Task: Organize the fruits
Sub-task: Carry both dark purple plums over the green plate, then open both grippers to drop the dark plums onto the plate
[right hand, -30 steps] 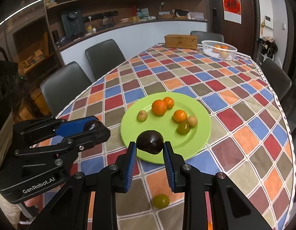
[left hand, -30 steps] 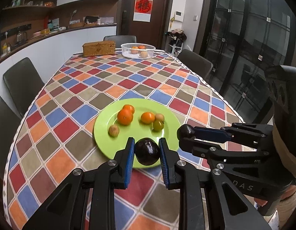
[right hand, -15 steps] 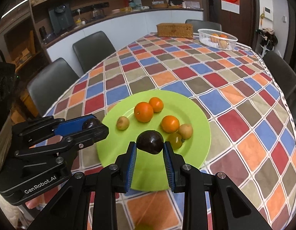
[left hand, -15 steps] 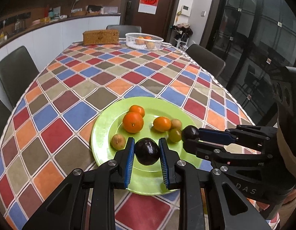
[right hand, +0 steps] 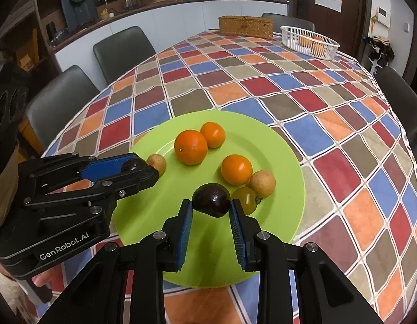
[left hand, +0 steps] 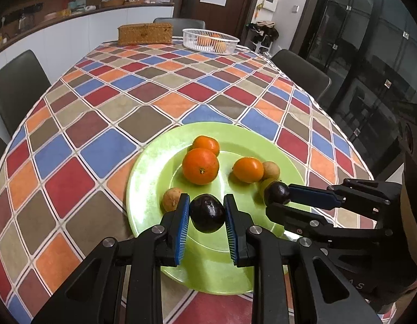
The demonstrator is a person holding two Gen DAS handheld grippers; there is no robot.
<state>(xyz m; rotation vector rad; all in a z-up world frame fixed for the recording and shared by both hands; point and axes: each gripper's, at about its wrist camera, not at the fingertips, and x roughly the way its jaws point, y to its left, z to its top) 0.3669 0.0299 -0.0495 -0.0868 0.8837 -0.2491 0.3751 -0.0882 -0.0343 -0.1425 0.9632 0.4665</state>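
Dark fruit (left hand: 207,212) clamped in my left tongs (left hand: 206,212); right tongs (right hand: 211,207) clamp another (right hand: 212,200), both lower-centre over green plate (right hand: 284,162).

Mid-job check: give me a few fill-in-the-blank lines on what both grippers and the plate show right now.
1. The left gripper is shut on a dark ____.
2. The right gripper holds a dark fruit over the ____ plate.
3. ____ oranges lie on it.
4. The white basket stands at the table's ____ end.

Missing: fruit; green; three; far

Green plate (left hand: 149,189) (checkered tablecloth (left hand: 105,124))
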